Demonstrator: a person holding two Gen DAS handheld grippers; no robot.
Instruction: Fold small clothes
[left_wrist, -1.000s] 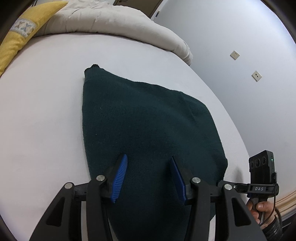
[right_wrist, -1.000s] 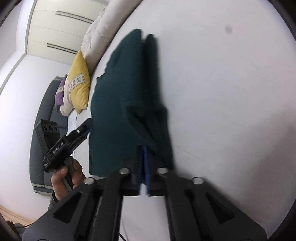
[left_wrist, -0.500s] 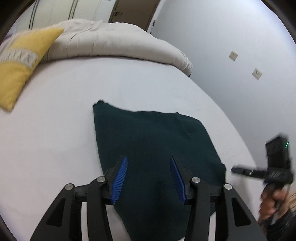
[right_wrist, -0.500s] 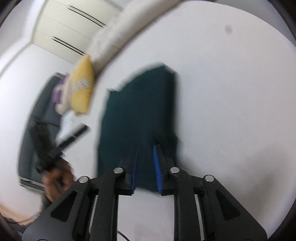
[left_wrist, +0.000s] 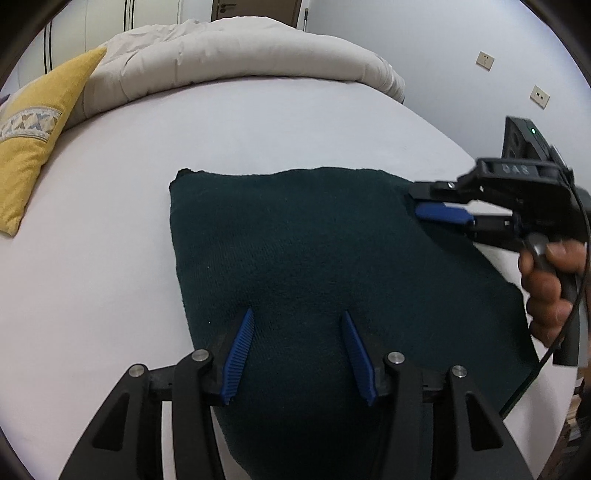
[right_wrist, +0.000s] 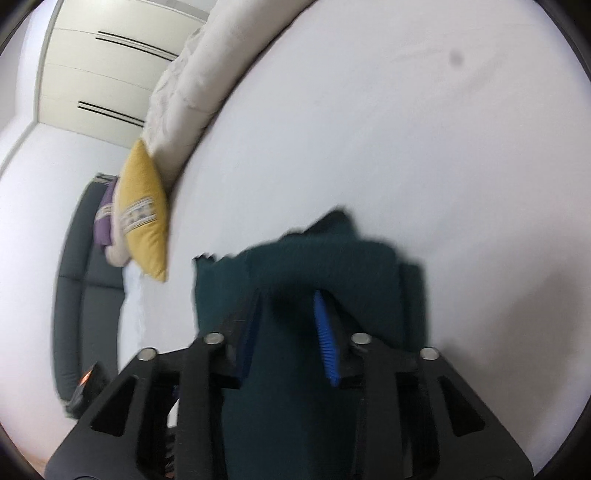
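This is a bedroom in a home: a wide bed (left_wrist: 110, 206) under a white sheet fills both views. At the bed's far end a rumpled cream duvet (left_wrist: 236, 51) lies bunched, a yellow cushion (left_wrist: 33, 147) beside it. Beyond the bed stand pale wardrobe doors (right_wrist: 96, 66), and a dark sofa (right_wrist: 74, 288) sits alongside.

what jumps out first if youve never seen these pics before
The dark green cloth lies folded on the middle of the white bed, by far the darkest thing there. The left claw hangs over its near part with blue pads apart, while the right claw reaches in at the cloth's far right corner. A yellow cushion leans at the left by the rumpled beige duvet.
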